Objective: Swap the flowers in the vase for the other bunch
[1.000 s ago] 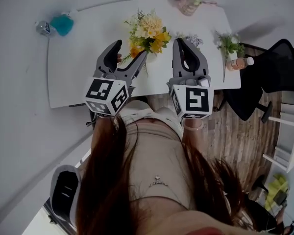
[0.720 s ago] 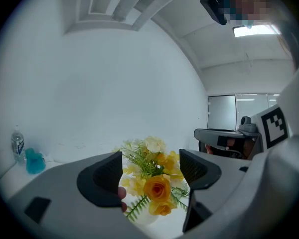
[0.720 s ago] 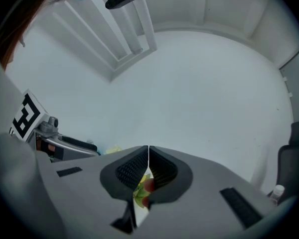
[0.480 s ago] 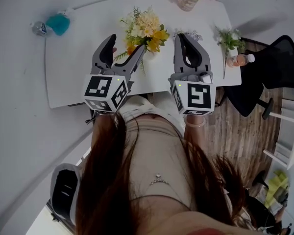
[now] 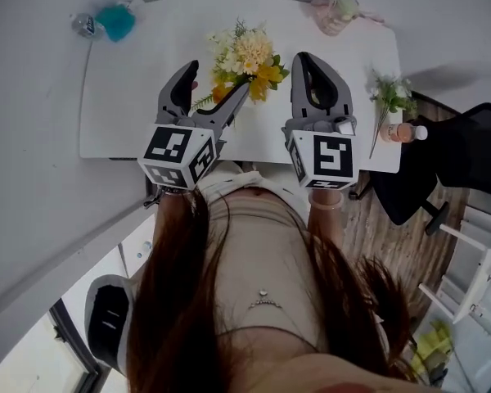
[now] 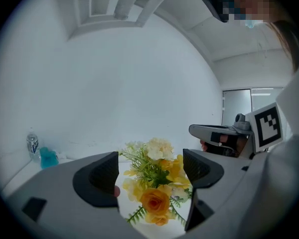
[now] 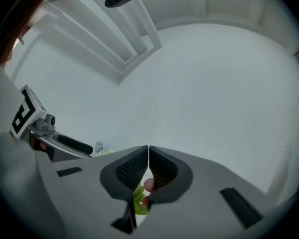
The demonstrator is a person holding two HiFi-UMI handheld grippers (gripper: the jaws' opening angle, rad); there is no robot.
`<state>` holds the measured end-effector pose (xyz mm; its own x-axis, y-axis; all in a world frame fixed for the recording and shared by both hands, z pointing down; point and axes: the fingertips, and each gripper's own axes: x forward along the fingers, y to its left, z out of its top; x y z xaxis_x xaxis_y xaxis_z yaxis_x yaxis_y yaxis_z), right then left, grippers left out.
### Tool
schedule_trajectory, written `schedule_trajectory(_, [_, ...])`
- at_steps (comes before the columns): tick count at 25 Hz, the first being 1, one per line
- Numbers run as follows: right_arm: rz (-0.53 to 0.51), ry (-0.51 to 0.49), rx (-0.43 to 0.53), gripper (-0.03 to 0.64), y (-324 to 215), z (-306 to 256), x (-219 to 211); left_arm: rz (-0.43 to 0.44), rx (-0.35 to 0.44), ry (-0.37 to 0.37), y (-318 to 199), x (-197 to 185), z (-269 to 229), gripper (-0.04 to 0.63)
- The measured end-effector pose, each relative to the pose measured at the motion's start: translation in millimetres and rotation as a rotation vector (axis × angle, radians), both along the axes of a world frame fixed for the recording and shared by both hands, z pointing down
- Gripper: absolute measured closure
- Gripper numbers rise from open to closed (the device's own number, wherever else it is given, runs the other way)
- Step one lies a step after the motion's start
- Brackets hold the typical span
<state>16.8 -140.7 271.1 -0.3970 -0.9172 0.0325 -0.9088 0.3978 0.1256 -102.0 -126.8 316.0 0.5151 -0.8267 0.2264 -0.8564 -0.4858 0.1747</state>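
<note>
Left tool (image 5: 218, 79): you hold it over the near half of the table (image 5: 139, 97). Its jaws are wide apart and have just been opening. Nothing is gripped. In the left gripper view the yellow bunch (image 5: 247, 54) shows in the gap, with neither pad pressing on it.

Yellow bunch: mid-table, just beyond your left tool's tips.
- In the head view its long axis runs near to far, with the pale heads toward the far edge and the orange and yellow heads nearer you.
- In the left gripper view the white head is on top, the orange rose lower and fern fronds at the bottom.
- Its foot is hidden behind the tool, so what holds it cannot be made out.

Right tool (image 5: 309, 57): just right of the yellow bunch, level with your left tool. Its jaws are pressed together with no gap and it holds nothing.

Green sprig (image 5: 390, 91): at the right end of the table, well apart from both tools. Its leafy head points toward the far edge and its thin stem trails toward the near edge. A capped bottle (image 5: 403, 132) lies just beside the stem.

A pink jar (image 5: 337, 15) sits at the far edge and a teal object (image 5: 114, 21) at the far left corner.
</note>
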Motion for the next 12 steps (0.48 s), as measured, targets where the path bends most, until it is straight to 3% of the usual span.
schedule_trajectory(12, [-0.064,-0.018,-0.014,0.589,-22,1,14,-0.045,-0.018,-0.074,-17,20,0,0.182])
